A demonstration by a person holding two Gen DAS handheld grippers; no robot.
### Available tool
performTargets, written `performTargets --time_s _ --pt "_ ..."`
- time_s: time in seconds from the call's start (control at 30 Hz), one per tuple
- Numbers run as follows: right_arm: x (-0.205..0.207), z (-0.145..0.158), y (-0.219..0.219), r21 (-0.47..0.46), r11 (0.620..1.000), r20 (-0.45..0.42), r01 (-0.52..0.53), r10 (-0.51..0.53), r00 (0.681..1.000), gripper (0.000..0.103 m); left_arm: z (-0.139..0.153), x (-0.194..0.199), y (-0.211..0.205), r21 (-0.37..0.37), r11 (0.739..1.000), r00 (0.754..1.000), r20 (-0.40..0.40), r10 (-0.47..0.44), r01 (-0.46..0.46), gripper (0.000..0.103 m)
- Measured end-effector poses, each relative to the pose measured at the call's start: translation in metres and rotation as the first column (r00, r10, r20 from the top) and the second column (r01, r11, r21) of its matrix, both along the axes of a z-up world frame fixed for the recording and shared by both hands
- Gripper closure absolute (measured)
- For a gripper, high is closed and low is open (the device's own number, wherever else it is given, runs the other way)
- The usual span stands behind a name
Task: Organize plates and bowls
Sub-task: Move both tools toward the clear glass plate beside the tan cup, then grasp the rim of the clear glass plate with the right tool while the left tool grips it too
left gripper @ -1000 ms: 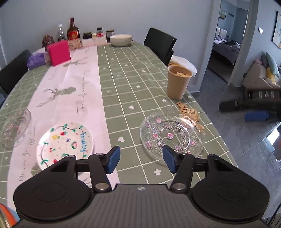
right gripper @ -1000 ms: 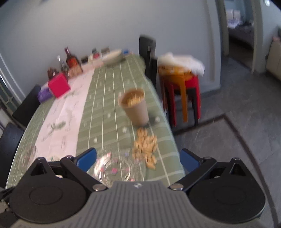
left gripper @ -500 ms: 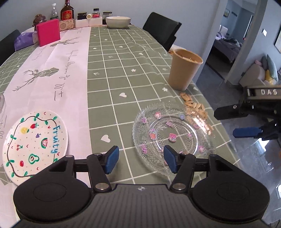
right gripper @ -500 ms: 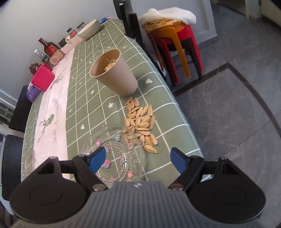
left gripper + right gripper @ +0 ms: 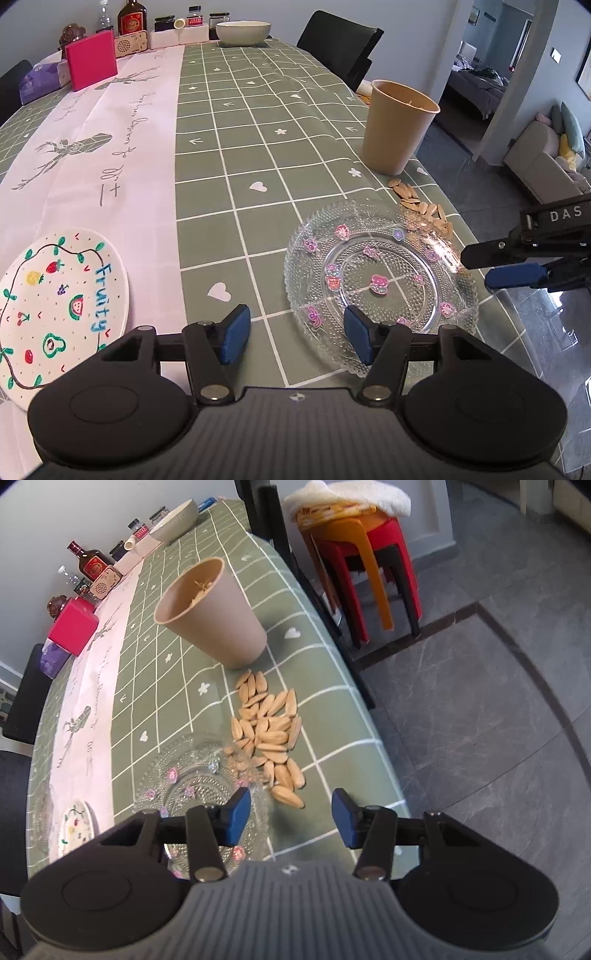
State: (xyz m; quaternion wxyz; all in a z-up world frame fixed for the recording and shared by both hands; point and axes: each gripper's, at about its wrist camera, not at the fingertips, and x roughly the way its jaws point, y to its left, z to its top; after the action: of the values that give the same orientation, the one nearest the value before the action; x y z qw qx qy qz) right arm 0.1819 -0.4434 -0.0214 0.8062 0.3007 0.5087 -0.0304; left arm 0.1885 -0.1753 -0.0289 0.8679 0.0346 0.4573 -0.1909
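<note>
A clear glass plate with small pink and purple flowers lies near the table's right edge; it also shows in the right wrist view. A white "Fruity" plate lies at the left, also small in the right wrist view. A pale bowl stands at the far end. My left gripper is open and empty, just before the glass plate's near rim. My right gripper is open and empty at the plate's right rim; it shows in the left wrist view.
A tan cup holding seeds stands beyond the glass plate, with loose seeds spilled beside it. A pink box, bottles and jars line the far end. Black chairs and stacked red and orange stools stand by the table.
Both grippers have moved in lower and closer to the glass plate. The right gripper's jaws have narrowed somewhat and now sit at the plate's right rim.
</note>
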Motion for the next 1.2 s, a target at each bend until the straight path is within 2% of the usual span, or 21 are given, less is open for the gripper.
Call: performTargets --time_s 0.13,0.23,0.4,0.5,0.63,0.9,1.1,1.17,1.2 --pt "0.001 0.0 0.008 0.002 1.0 -0.002 -0.031 0.031 1.0 0.054 0.001 -0.001 0.002 -0.004 1.0 1.0 -0.008 0.01 -0.01 0.034" --pt "0.001 -0.002 0.012 0.039 0.998 0.003 -0.043 0.042 0.999 0.054 0.001 -0.002 0.006 -0.027 1.0 1.0 -0.012 0.001 -0.002 0.033" --pt "0.002 -0.009 0.008 0.159 0.987 -0.003 -0.028 0.028 1.0 0.054 0.001 0.003 0.013 -0.149 0.989 0.997 -0.072 -0.029 0.018 0.031" --pt "0.002 -0.011 0.005 0.197 0.98 -0.009 -0.019 0.021 1.0 0.054 -0.001 0.006 0.015 -0.214 0.977 0.994 -0.101 -0.046 0.024 0.031" --pt "0.0 -0.014 0.005 0.234 0.972 0.012 -0.011 0.009 1.0 0.054 -0.002 0.008 0.013 -0.229 0.973 0.995 -0.09 -0.04 0.019 0.031" --pt "0.003 -0.014 0.008 0.208 0.978 0.036 -0.035 0.028 0.999 0.056 -0.005 0.008 0.006 -0.229 0.973 0.999 -0.034 -0.036 0.027 0.028" --pt "-0.001 -0.015 0.006 0.187 0.982 0.061 -0.029 0.018 0.998 0.064 -0.005 0.003 -0.003 -0.176 0.984 0.999 0.007 -0.033 0.033 0.03" --pt "-0.001 -0.014 0.007 0.152 0.988 0.065 -0.04 0.03 0.997 0.075 -0.006 0.0 -0.005 -0.158 0.987 0.999 0.029 -0.035 0.039 0.03" --pt "0.0 -0.013 0.008 0.137 0.989 0.063 -0.048 0.04 0.997 0.077 -0.007 -0.002 -0.006 -0.148 0.988 0.998 0.04 -0.039 0.044 0.03"
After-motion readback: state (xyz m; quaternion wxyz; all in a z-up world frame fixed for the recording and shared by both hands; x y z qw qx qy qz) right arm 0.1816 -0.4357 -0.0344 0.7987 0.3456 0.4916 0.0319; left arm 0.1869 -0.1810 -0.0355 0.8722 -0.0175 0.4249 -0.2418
